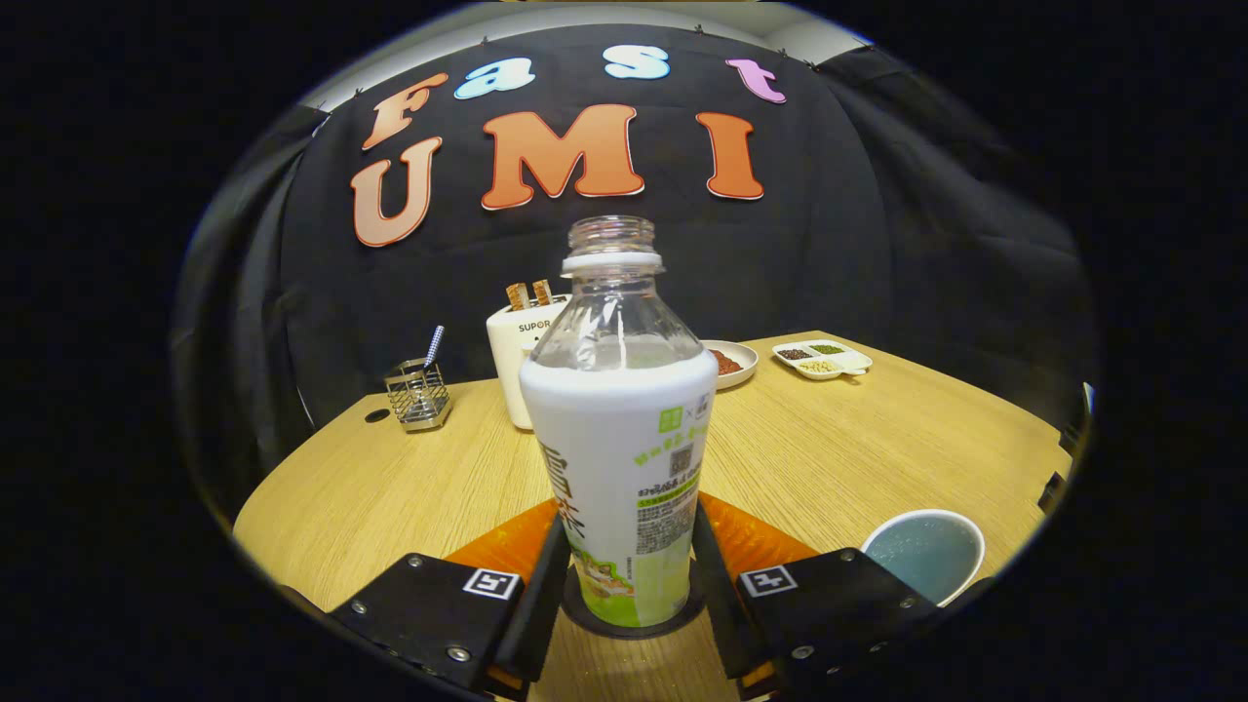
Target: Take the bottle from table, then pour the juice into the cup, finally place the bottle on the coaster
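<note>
- Since the bottle (621, 429) stands upright and uncapped on the dark round coaster (634, 624), with the cup (926, 551) just right of the fingers on the bench (877, 439), the task looks nearly finished; only letting go and backing away seem left.
- Gripper (629, 575): fingers flank the bottle's lower body, seemingly touching both sides; whether they press, I cannot tell.

Bright, even overhead light; a white glare streak runs down the bottle (621, 429) shoulder. Fisheye bends the table (858, 448) edges; focus sharp.
</note>
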`<state>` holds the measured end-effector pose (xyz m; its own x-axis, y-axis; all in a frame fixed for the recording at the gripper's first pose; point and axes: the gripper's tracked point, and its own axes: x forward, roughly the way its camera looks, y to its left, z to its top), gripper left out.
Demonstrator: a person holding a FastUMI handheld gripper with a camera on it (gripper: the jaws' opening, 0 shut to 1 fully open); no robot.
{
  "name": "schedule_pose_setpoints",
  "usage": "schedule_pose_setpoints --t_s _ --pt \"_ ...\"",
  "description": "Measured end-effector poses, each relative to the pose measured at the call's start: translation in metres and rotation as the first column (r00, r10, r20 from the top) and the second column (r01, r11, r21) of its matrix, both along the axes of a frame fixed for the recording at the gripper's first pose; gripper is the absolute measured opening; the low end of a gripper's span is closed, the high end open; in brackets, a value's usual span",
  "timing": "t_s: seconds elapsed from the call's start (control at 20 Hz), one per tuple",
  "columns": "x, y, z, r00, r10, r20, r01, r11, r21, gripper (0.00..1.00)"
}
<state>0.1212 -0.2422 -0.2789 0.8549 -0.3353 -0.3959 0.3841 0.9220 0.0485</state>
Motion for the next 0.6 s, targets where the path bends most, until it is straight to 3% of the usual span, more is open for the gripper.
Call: schedule_pose_setpoints --t_s 0.05,0.15,0.6 --pt "-0.002 0.0 0.0 1.0 -0.004 -0.002 0.004 1.0 -0.011 0.78" --pt "-0.005 0.004 0.005 1.0 0.0 0.015 0.0 1.0 -0.009 0.91" --pt "-0.04 0.003 0.039 0.992 -0.089 0.088 0.093 0.995 -0.041 0.97"
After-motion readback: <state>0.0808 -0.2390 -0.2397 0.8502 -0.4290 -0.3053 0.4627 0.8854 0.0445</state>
